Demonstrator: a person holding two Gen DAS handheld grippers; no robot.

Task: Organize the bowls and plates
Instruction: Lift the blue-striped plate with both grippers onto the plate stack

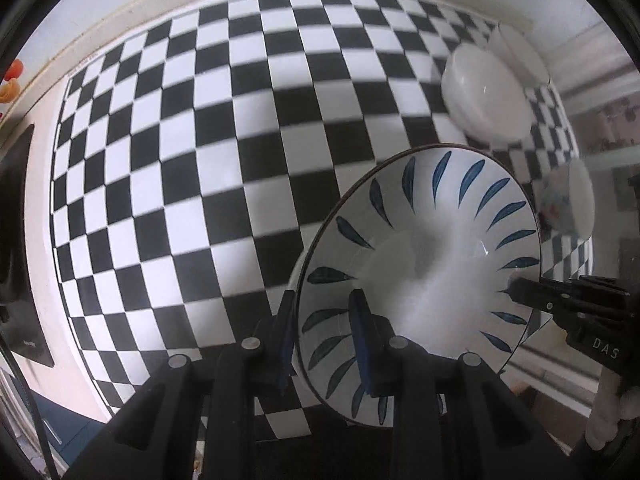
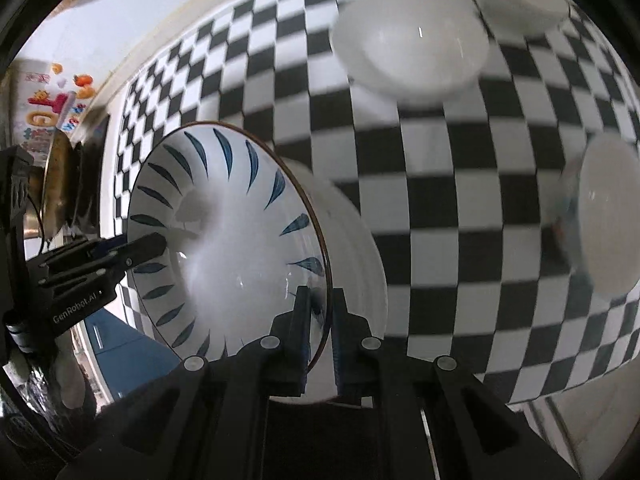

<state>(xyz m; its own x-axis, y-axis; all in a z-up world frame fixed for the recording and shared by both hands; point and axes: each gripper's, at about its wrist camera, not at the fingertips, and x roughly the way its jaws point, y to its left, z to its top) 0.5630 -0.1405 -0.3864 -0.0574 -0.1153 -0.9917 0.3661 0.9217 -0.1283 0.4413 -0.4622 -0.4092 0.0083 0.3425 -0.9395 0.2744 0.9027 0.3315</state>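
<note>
While both sets of jaws, left gripper (image 1: 324,332) and right gripper (image 2: 322,328), clench opposite rims of the white ceramic blue-leaf bowl (image 1: 420,276) above the checkered counter (image 1: 200,160), uneven pulling could slip it.

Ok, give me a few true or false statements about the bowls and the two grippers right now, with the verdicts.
1. Both grippers hold the same blue-leaf bowl. True: left gripper and right gripper each clamp its rim.
2. The tablecloth is plain red. False: black and white checks.
3. A plain white bowl sits on the cloth. True.
4. The blue-leaf bowl is full of soup. False: it is empty.
5. The right gripper is wide open. False: shut on the rim.
</note>
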